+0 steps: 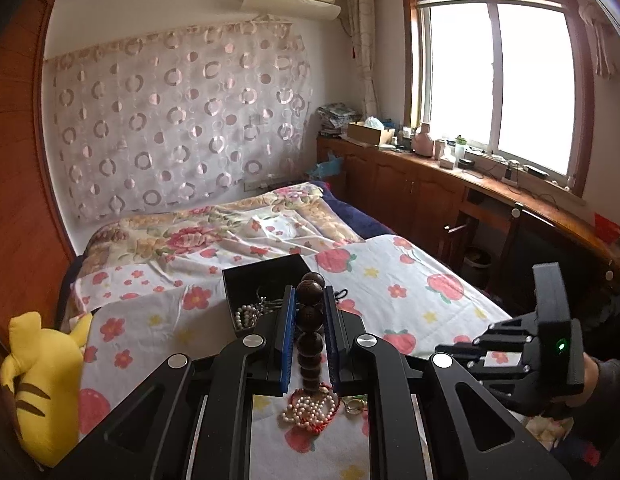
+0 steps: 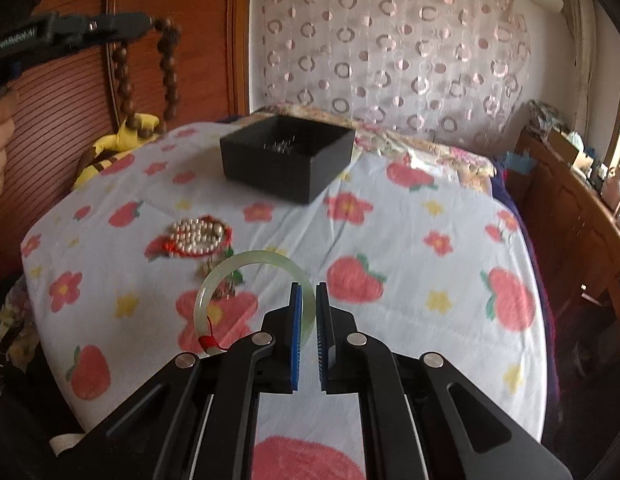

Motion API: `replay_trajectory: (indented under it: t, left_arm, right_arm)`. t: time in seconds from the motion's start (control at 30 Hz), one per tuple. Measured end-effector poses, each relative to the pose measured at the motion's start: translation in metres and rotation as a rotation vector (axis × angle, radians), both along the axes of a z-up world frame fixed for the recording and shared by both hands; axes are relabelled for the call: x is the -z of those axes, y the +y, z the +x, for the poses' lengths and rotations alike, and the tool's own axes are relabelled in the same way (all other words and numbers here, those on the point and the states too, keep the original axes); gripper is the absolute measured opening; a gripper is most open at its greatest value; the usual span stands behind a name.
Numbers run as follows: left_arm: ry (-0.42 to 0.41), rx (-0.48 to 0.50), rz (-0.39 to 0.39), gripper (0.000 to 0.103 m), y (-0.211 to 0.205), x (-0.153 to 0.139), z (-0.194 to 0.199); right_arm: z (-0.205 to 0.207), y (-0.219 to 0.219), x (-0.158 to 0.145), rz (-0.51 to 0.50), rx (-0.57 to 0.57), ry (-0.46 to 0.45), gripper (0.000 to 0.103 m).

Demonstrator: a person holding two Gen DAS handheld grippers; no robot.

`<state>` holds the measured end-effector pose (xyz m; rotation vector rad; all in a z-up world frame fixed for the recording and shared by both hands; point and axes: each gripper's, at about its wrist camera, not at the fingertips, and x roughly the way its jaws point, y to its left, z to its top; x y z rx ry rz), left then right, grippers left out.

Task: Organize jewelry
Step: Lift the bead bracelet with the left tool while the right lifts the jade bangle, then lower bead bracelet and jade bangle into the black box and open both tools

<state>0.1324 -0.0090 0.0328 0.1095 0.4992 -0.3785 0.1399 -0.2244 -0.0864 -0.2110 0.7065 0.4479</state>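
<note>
My left gripper is shut on a string of dark wooden beads and holds it high above the bed; the beads hang from it in the right wrist view. My right gripper is shut on a pale green jade bangle with a red cord, just above the sheet. A black open box stands on the bed with a pearl strand inside. A pile of pearls with a red cord lies on the sheet, also under my left gripper.
A flowered sheet covers the bed. A yellow plush toy lies at the bed's left edge. A wooden wardrobe stands to the left, a wooden counter with clutter under the window to the right.
</note>
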Motion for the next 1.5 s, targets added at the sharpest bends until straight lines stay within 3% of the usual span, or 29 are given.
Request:
replay_trajectory:
  t: [0.3, 0.83, 1.1, 1.33, 1.5]
  left_arm:
    - [0.001, -0.004, 0.001, 0.012, 0.0, 0.001, 0.004]
    - [0.092, -0.039, -0.01, 0.012, 0.011, 0.03, 0.119]
    - [0.188, -0.046, -0.021, 0.012, 0.018, 0.07, 0.171]
    - [0.198, -0.045, -0.036, 0.013, 0.026, 0.082, 0.167]
    - [0.193, -0.032, -0.039, 0.028, 0.03, 0.084, 0.153]
  right_arm:
    - [0.015, 0.001, -0.026, 0.002, 0.007, -0.058, 0.008]
    - [0.104, 0.024, -0.069, 0.025, -0.041, -0.131, 0.008]
    - [0.172, 0.05, -0.046, 0.024, -0.065, -0.076, 0.008]
    - [0.205, 0.075, -0.016, 0.01, -0.083, -0.026, 0.008]
    - [0.213, 0.08, -0.013, 0.012, -0.088, -0.02, 0.009]
